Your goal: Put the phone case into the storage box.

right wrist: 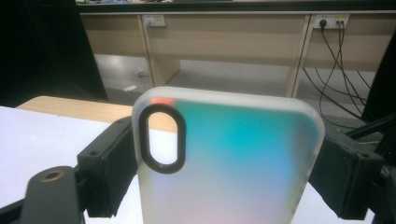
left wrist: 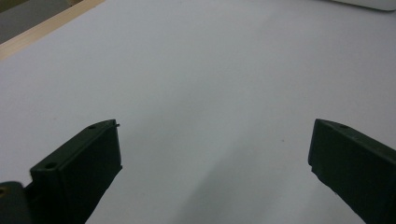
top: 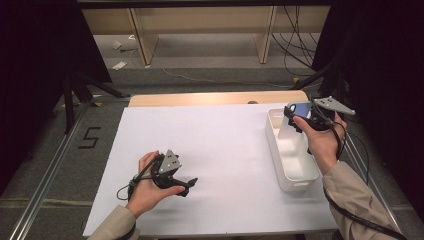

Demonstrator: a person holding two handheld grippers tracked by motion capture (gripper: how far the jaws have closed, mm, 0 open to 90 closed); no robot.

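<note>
A frosted phone case with a teal-to-pink sheen and a black-rimmed oval camera cutout stands between the jaws of my right gripper, which press on its two long edges. From above, that right gripper is held over the far end of a white bin at the table's right, with the phone case showing as a small bluish patch in it. My left gripper rests low over the white tabletop near the front left; its jaws stand wide apart with nothing between them.
The white bin is long and open-topped, along the table's right edge. A wooden strip borders the table's far side. Beyond it are wooden bench legs, floor and hanging cables. Dark curtains stand at both sides.
</note>
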